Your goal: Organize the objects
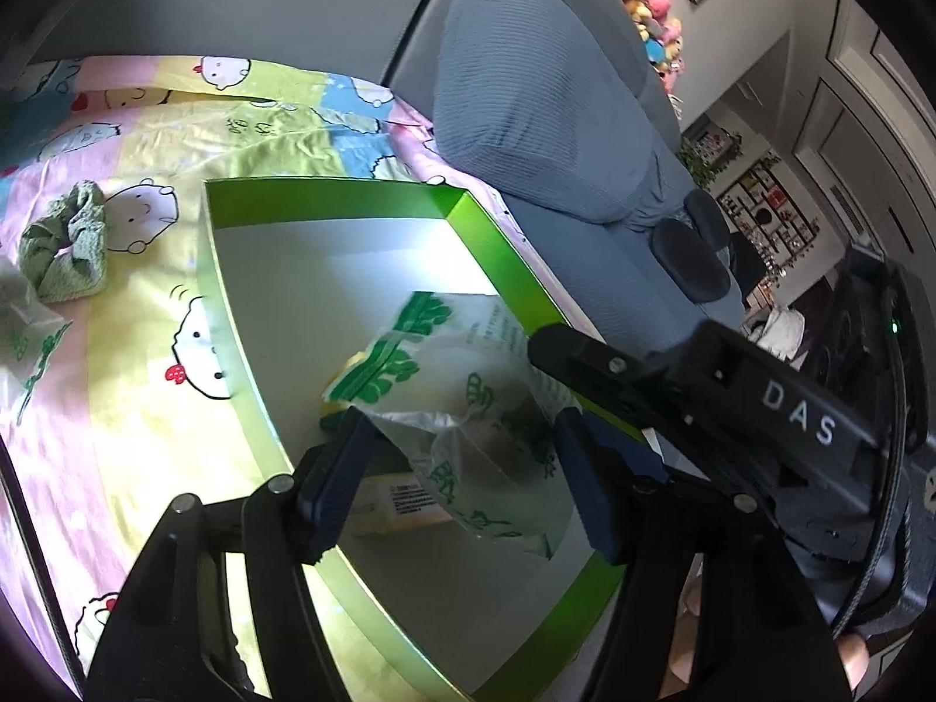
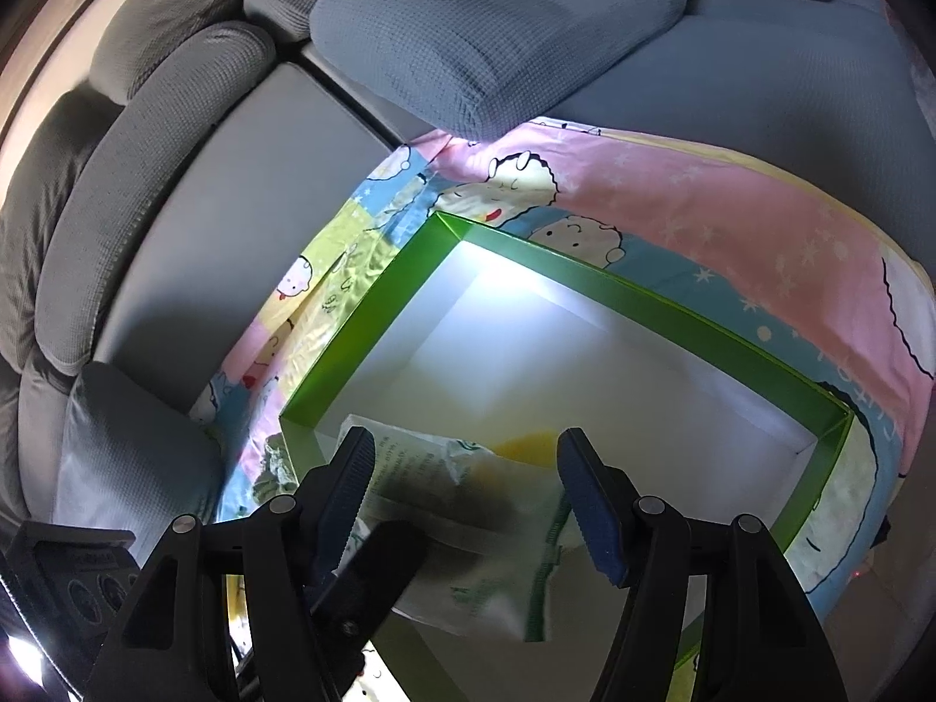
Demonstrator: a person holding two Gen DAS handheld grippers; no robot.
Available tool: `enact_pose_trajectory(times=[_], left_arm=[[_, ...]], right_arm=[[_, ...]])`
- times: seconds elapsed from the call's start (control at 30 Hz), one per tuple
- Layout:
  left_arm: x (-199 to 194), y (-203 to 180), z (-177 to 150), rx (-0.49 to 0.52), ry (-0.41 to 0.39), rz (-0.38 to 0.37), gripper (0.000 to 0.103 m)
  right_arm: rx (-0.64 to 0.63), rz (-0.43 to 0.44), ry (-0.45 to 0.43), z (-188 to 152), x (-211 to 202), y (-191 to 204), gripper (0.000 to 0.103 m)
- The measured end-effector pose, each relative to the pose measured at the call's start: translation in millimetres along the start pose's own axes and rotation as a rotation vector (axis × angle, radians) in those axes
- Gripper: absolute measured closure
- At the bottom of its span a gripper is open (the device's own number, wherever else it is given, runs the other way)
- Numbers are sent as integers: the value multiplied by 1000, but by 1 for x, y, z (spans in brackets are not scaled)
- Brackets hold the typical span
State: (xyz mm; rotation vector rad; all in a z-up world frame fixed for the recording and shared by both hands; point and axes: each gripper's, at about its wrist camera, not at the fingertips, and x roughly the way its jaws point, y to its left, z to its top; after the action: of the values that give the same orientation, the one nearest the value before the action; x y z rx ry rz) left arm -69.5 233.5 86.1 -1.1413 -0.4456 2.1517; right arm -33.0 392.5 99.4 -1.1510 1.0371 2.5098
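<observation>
The crumpled plastic bag with green print lies inside the green-walled box on the cartoon sheet, its long axis slanting toward the near corner. Left gripper fingers straddle it, parted, not pressing — right gripper hangs over it, fingers apart.

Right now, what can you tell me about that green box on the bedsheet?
The green box is a shallow, open rectangular tray, seemingly cardboard, with glossy bright green walls and a plain white floor. It sits flat on a pastel cartoon-print sheet spread over a grey sofa. Inside lies a crumpled clear plastic bag with green print, over something yellow. Most of its floor is bare.
</observation>
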Motion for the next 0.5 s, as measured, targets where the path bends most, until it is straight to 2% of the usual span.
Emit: enact_pose_trajectory(times=[0.13,0.3,0.5], left_arm=[[-11,0,2,5,-30,54,29],[-22,-1,4,39,-67,121,23],[-37,0,7,57,-89,135,19]], right_arm=[[-14,8,-2,-1,-3,4,35],[-33,24,-12,-3,-7,12,35],[-40,21,-21,-5,-10,16,35]])
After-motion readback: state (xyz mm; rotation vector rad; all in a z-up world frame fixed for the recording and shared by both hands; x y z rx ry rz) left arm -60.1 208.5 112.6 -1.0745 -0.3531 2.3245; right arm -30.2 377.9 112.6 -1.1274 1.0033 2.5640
